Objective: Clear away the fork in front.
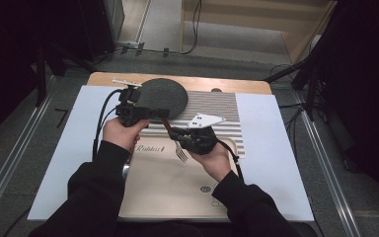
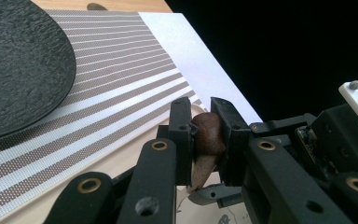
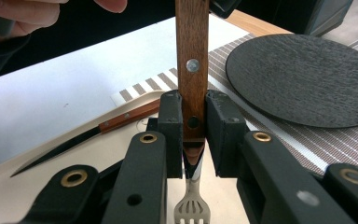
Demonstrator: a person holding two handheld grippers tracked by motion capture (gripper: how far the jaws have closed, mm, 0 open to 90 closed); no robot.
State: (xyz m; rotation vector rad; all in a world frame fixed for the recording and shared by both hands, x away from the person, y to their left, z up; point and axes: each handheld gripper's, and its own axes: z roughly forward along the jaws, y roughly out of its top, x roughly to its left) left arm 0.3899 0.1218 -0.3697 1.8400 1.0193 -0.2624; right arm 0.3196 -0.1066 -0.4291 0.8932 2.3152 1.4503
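Wood handle: the fork (image 3: 192,84) has a brown wooden handle with a rivet, its metal tines (image 3: 192,207) hanging low over the tray.
Right gripper (image 3: 193,135): its fingers (image 3: 170,135) are pressed onto the lower part of the handle, just above the metal neck, one on each flat side.
Left gripper (image 2: 205,140): its fingers (image 2: 181,135) pinch the rounded butt end of the same handle, so both grippers hold the fork between them above the tray.
Tray (image 1: 168,190): beige, lying near the front of the worktop under both hands.
Knife (image 3: 74,140): wooden handle and dark blade, lying flat on the tray, beside the fork and apart from it.
Placemat (image 1: 227,111): striped grey and white, beyond the tray.
Plate (image 1: 163,96): round, dark and rough-surfaced, resting on the far left part of the placemat.
Worktop (image 1: 276,163): covered by a white sheet.
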